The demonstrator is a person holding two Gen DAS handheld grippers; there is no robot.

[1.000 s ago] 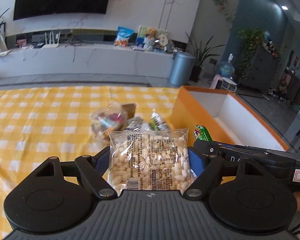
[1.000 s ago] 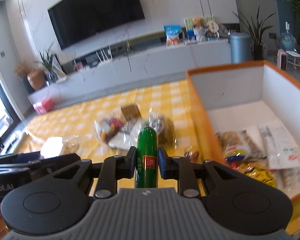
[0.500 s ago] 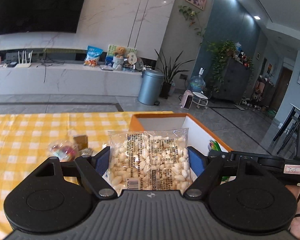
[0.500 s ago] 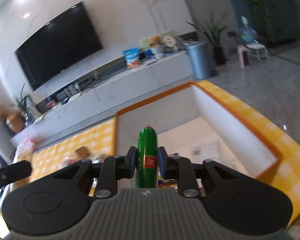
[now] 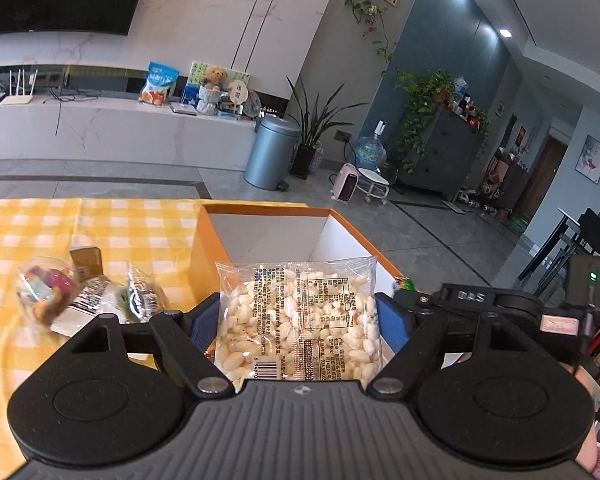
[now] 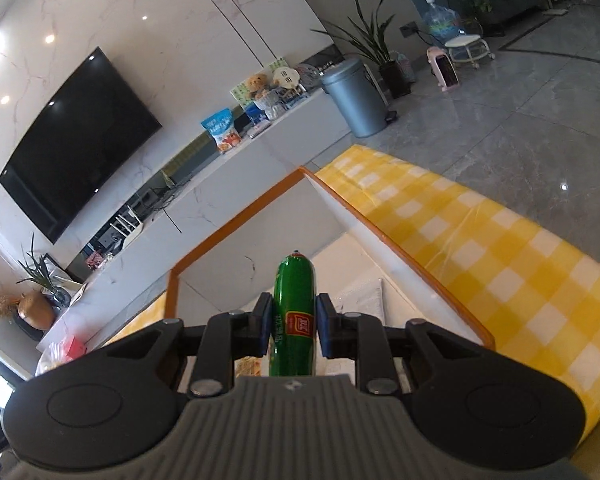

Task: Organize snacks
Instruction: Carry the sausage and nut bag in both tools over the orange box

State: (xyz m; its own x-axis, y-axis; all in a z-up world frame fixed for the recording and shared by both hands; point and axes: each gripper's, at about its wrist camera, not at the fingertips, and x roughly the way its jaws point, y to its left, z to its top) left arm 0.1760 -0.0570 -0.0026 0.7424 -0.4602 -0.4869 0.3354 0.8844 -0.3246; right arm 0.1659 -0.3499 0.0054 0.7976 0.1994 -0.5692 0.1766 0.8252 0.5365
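Observation:
My left gripper [image 5: 298,320] is shut on a clear packet of pale puffed snacks [image 5: 298,322], held upright at the near edge of the orange-rimmed white box [image 5: 268,236]. Its blue pads press on both sides of the packet. In the right wrist view my right gripper [image 6: 294,322] is shut on a green sausage stick with a red label [image 6: 294,312], poised over the same box [image 6: 236,224], whose white inside shows a few flat packets below. The other gripper's black body [image 5: 496,312] shows at the right of the left wrist view.
Several loose snack packets [image 5: 88,300] lie on the yellow checked tablecloth [image 5: 60,232] left of the box. The cloth [image 6: 500,248] continues right of the box to the table edge, with grey floor beyond. A grey bin [image 5: 270,152] and a white TV bench stand far behind.
Both grippers have swung right from the loose snack pile to the box, each keeping its snack. The right view has tilted, and the box now fills its middle.

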